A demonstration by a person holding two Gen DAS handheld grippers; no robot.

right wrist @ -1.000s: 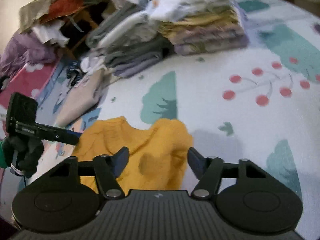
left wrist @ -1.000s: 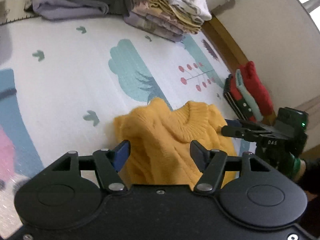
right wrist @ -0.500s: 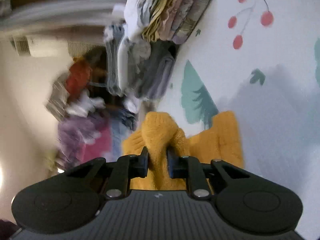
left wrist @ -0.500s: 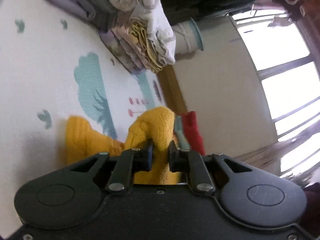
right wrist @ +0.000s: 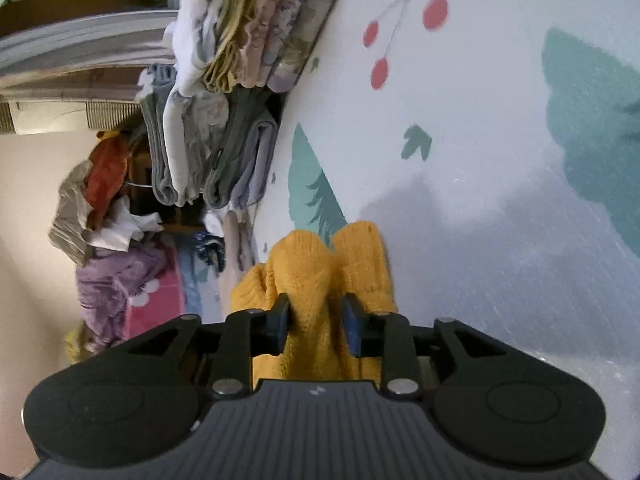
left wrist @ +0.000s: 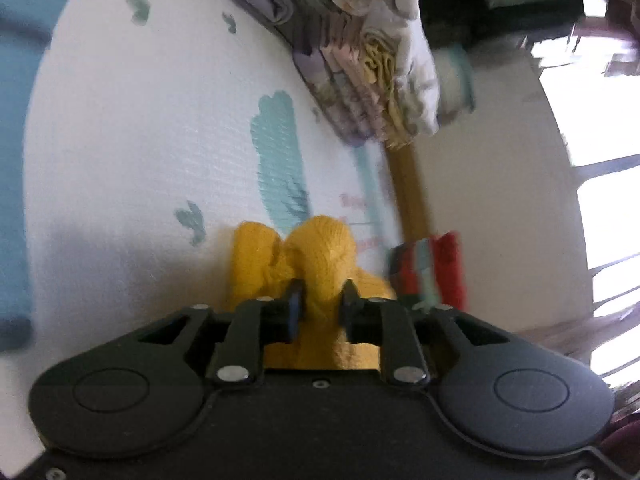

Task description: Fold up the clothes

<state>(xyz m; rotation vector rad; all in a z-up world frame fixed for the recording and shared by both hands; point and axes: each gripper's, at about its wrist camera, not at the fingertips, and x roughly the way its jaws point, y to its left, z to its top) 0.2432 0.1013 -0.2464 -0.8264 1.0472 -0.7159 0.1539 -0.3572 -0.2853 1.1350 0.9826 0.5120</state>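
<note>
In the left wrist view, a white mat (left wrist: 132, 152) with teal tree prints fills the left side, and a blue patch sits at its far left edge. The yellow sweater (left wrist: 320, 256) lies on the mat in the lower middle, bunched into two humps. The left gripper (left wrist: 320, 304) has a fold of the sweater between its fingers; the jaws are opening, but both pads seem to touch the knit. Above and to the right is a stack of folded clothes (left wrist: 376, 60), and just right of the sweater lies a red and striped folded garment (left wrist: 436, 268) beside a pale wall. In the right wrist view, a loose pile of clothes (right wrist: 104, 208) is at the left, then the folded stack (right wrist: 240, 60). The sweater (right wrist: 320, 276) lies in the lower middle on the mat (right wrist: 500, 160). The right gripper (right wrist: 316, 320) also has a fold of it between its fingers, the jaws opening and the pads against the knit.
</note>
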